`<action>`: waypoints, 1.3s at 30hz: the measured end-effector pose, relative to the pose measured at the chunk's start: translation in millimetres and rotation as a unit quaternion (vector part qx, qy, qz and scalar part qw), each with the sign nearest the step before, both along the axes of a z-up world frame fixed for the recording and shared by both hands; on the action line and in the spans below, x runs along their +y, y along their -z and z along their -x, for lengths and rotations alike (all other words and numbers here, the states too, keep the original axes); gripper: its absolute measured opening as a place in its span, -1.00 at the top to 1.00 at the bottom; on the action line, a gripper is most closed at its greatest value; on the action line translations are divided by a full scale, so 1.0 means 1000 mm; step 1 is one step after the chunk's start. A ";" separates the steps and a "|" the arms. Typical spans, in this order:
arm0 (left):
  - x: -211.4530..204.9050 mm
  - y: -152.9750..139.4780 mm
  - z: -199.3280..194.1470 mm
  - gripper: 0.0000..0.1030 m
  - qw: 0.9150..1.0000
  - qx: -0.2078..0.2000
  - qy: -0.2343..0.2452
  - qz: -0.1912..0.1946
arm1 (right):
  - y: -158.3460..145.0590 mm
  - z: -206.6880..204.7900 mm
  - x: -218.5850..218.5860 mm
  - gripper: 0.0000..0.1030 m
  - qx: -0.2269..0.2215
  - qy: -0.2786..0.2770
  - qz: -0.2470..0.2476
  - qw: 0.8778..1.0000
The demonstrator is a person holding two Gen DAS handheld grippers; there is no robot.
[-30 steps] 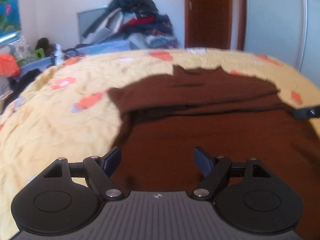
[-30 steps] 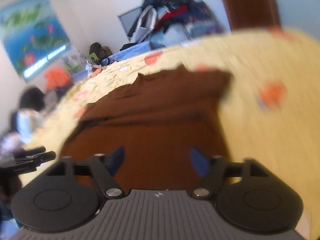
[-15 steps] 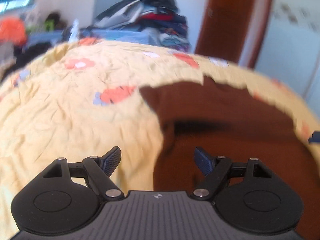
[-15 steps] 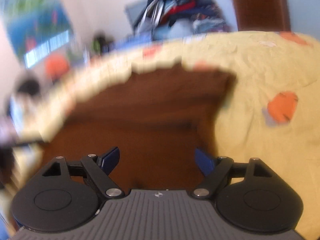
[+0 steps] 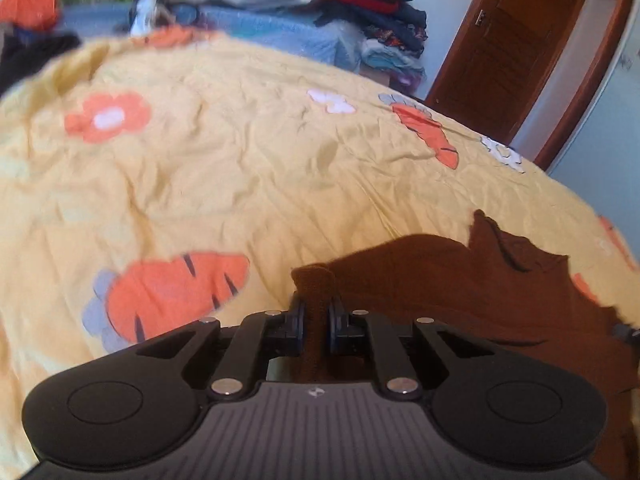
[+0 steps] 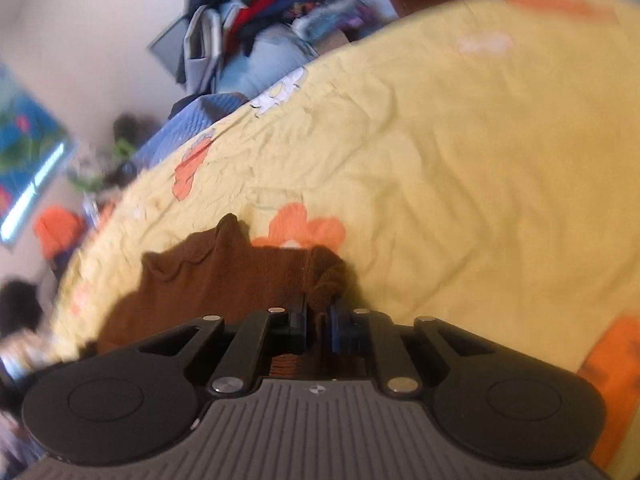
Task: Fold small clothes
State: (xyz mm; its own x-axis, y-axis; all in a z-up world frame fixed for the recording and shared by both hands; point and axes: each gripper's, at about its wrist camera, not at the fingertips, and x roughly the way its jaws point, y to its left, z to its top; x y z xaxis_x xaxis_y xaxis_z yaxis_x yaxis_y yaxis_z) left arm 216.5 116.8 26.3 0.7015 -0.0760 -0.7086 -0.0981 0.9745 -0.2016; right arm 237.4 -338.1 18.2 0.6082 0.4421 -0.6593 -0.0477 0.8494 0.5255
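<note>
A dark brown knit garment (image 5: 460, 280) lies on a yellow bedspread (image 5: 240, 160) printed with carrots and flowers. My left gripper (image 5: 316, 312) has its jaws closing tight on the garment's left corner, and a roll of brown fabric sticks up between the pads. In the right wrist view the same brown garment (image 6: 224, 272) spreads to the left. My right gripper (image 6: 319, 316) has its jaws closing on the garment's right corner, with bunched fabric pinched between the pads. The yellow bedspread (image 6: 440, 160) stretches beyond both grippers.
A heap of clothes (image 5: 360, 0) rises behind the bed's far edge, next to a brown wooden door (image 5: 500, 60). The right wrist view shows that heap of clothes (image 6: 256, 12) and a blue poster (image 6: 24, 152) on the left wall.
Both grippers have swung outward to the garment's corners, the left one leftward and the right one rightward. Both stood open before and now clamp brown fabric.
</note>
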 end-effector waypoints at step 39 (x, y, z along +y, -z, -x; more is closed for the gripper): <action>-0.098 0.023 0.118 -1.00 0.982 -0.040 0.150 -0.107 | -0.002 0.137 0.118 -1.00 -0.123 -0.143 0.212 0.959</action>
